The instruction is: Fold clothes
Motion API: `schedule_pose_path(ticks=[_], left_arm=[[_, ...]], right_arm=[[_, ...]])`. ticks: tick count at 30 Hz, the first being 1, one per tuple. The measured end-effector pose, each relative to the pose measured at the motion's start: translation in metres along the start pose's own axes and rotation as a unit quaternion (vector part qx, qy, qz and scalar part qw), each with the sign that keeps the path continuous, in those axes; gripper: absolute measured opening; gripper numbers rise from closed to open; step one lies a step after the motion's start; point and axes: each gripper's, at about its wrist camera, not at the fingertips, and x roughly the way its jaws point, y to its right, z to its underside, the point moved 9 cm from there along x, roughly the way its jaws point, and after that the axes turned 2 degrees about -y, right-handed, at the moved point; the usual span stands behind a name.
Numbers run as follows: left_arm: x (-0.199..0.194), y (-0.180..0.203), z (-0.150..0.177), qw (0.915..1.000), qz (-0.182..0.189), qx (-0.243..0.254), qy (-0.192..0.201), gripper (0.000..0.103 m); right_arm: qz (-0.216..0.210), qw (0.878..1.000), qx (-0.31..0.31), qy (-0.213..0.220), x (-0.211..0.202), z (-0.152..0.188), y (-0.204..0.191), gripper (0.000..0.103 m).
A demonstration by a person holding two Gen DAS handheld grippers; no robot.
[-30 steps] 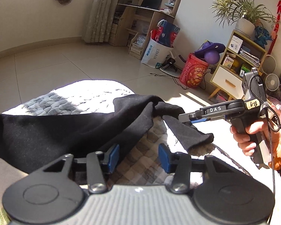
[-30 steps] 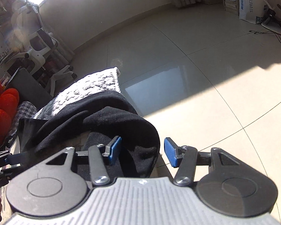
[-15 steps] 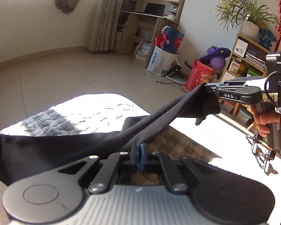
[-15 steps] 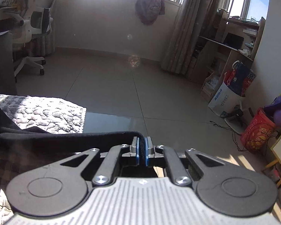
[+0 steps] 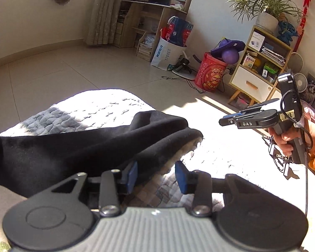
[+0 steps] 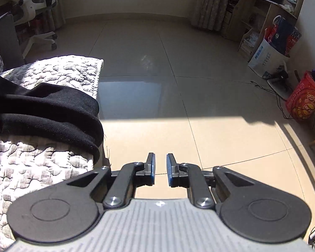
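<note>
- Lying across the quilted cover (image 5: 98,113) of what looks like a bed or couch, the black garment (image 5: 73,147) is seen bunched, with its rounded end hanging over the cover's edge above the tiled floor (image 6: 178,63).
- The left gripper (image 5: 156,175) is held low over the cover; its jaws are opening, and the garment's pale-lined hem is seen between the blue pads without being pressed.
- The right gripper (image 6: 160,169) is pointed at bare floor just beside the cover's edge; its jaws are narrow but opening, and nothing is found between them.
- In the left wrist view the right gripper (image 5: 229,120) is seen gripped by a hand (image 5: 287,140), well clear of the cloth.
- The garment is judged released by both grippers, so one fold may be taken as laid down.
- No flat, squared shape is shown: thick rolls and a loose end remain, so smoothing and further folds are judged outstanding.
</note>
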Motion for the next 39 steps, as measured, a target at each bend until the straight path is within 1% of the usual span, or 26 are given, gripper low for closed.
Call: schedule_pose_path(ticks=[3, 4, 5, 7, 12, 15, 19, 21, 23, 24, 26, 29, 31, 34, 36, 39], left_arm=[[-0.008, -0.024, -0.005, 0.9991, -0.039, -0.015, 0.011, 0.048], [-0.01, -0.031, -0.007, 0.9984, -0.051, -0.019, 0.013, 0.049], [-0.013, -0.04, -0.008, 0.9976, -0.063, -0.022, 0.016, 0.049], [-0.018, -0.055, -0.008, 0.9961, -0.08, -0.03, 0.021, 0.051], [-0.027, -0.087, -0.008, 0.9921, -0.113, -0.048, 0.025, 0.053], [-0.029, -0.102, -0.013, 0.9894, -0.134, -0.051, 0.023, 0.054], [-0.027, -0.126, -0.025, 0.985, -0.16, -0.063, 0.014, 0.06], [-0.027, -0.141, -0.032, 0.9814, -0.177, -0.072, 0.019, 0.06], [-0.026, -0.153, -0.035, 0.9785, -0.187, -0.082, 0.033, 0.061], [-0.025, -0.158, -0.036, 0.9771, -0.19, -0.087, 0.04, 0.062], [-0.024, -0.167, -0.033, 0.976, -0.185, -0.102, 0.054, 0.062], [-0.02, -0.178, -0.026, 0.9748, -0.174, -0.117, 0.075, 0.063], [-0.011, -0.182, -0.023, 0.9769, -0.169, -0.117, 0.06, 0.063], [-0.011, -0.184, -0.019, 0.9799, -0.153, -0.111, 0.063, 0.063], [-0.012, -0.186, -0.016, 0.9822, -0.14, -0.109, 0.061, 0.063], [-0.015, -0.189, -0.014, 0.9821, -0.144, -0.106, 0.061, 0.062]], right_arm=[[-0.021, 1.0, -0.008, 0.012, 0.0, -0.013, -0.02, 0.02], [-0.028, 0.999, -0.008, 0.014, 0.0, -0.017, -0.026, 0.024], [-0.037, 0.999, -0.009, 0.019, 0.0, -0.021, -0.034, 0.033], [-0.049, 0.998, -0.015, 0.028, -0.001, -0.03, -0.048, 0.041], [-0.067, 0.997, -0.027, 0.038, 0.004, -0.048, -0.077, 0.041], [-0.069, 0.996, -0.033, 0.041, 0.008, -0.057, -0.092, 0.041], [-0.063, 0.996, -0.043, 0.048, 0.011, -0.071, -0.115, 0.041], [-0.055, 0.996, -0.054, 0.053, 0.012, -0.079, -0.127, 0.043], [-0.056, 0.994, -0.059, 0.07, 0.012, -0.087, -0.141, 0.051], [-0.058, 0.993, -0.061, 0.079, 0.012, -0.09, -0.148, 0.052], [-0.076, 0.991, -0.046, 0.097, 0.014, -0.096, -0.158, 0.053], [-0.107, 0.989, -0.023, 0.098, 0.026, -0.098, -0.17, 0.053], [-0.109, 0.988, -0.016, 0.105, 0.033, -0.097, -0.171, 0.053], [-0.126, 0.987, 0.012, 0.095, 0.047, -0.088, -0.171, 0.053], [-0.124, 0.988, 0.016, 0.089, 0.052, -0.082, -0.17, 0.053], [-0.109, 0.99, 0.011, 0.092, 0.047, -0.078, -0.168, 0.053]])
